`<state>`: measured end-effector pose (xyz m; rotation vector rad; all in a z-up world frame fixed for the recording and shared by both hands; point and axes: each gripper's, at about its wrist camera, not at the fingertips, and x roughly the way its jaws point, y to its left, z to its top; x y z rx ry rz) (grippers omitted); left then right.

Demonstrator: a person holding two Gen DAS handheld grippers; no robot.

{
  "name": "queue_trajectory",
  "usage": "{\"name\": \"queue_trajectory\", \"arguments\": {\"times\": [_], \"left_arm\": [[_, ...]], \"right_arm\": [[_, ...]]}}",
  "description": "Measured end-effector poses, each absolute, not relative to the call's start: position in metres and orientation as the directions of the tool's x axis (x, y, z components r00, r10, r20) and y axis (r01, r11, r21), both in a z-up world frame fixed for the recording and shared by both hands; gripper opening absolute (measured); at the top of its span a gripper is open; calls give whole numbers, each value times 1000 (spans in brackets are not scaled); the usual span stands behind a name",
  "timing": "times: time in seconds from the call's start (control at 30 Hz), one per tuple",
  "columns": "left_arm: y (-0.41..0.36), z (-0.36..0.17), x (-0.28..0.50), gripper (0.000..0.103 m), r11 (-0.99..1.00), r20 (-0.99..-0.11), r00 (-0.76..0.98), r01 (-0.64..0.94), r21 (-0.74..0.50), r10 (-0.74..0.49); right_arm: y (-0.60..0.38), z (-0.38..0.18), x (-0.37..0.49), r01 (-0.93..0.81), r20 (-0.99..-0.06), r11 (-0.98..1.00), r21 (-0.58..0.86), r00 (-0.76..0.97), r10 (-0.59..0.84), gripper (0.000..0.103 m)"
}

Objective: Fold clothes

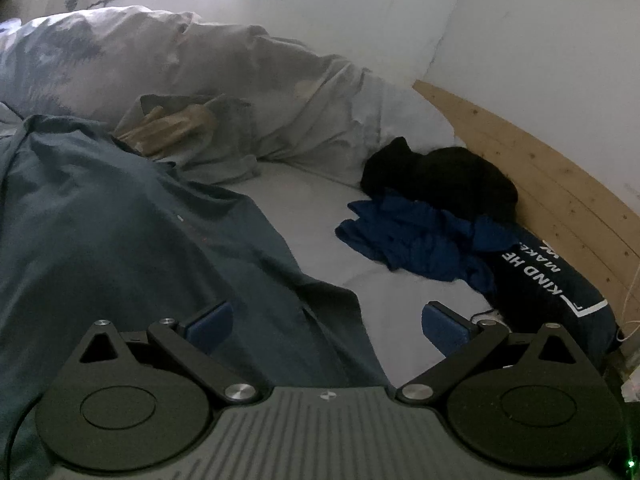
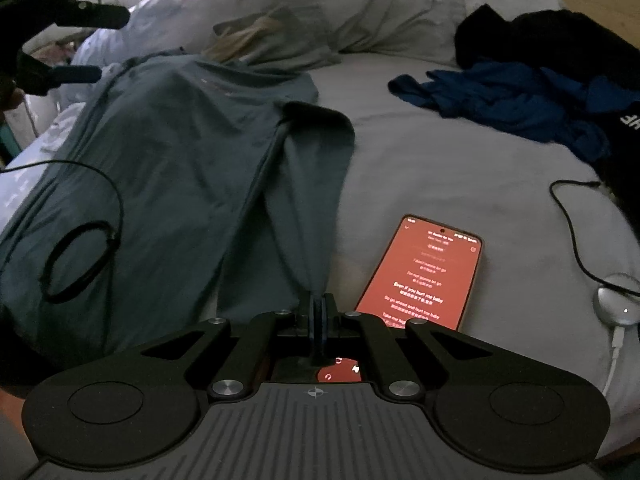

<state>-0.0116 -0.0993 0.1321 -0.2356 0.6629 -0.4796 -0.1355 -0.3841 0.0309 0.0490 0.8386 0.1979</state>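
Observation:
A teal shirt (image 2: pixel 168 152) lies spread on the grey bed sheet (image 2: pixel 440 168). My right gripper (image 2: pixel 319 310) is shut on the end of its sleeve (image 2: pixel 308 208), which runs taut from the jaws to the shirt. The shirt also fills the left of the left wrist view (image 1: pixel 120 232). My left gripper (image 1: pixel 326 326) is open and empty, hovering over the shirt's right edge. The left gripper shows in the right wrist view at the far left (image 2: pixel 80 40), above the shirt's far side.
A lit red phone (image 2: pixel 428 276) lies just right of my right gripper. A black cable and silver charger (image 2: pixel 618 304) lie at right. A blue garment (image 1: pixel 416 240), black clothes (image 1: pixel 448 180) and a printed dark shirt (image 1: pixel 560 280) pile by the wooden headboard (image 1: pixel 540 168). Pillows (image 1: pixel 200 64) lie behind.

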Motion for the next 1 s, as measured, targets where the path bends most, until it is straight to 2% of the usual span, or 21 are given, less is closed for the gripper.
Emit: {"name": "queue_trajectory", "arguments": {"times": [0.67,0.93,1.0], "left_arm": [[-77,139,-18,103,852,-514,692,315,-417,-507],[-64,159,-27,103,845,-462,725,323,-427,-511],[-61,161,-30,103,845,-457,730,321,-428,-508]], "right_arm": [[-384,40,-128,-161,-740,986,28,660,129,4],[-405,89,-110,-113,-644,989,-94,765,26,4],[-393,103,-116,-137,-613,986,-98,788,49,4]]}}
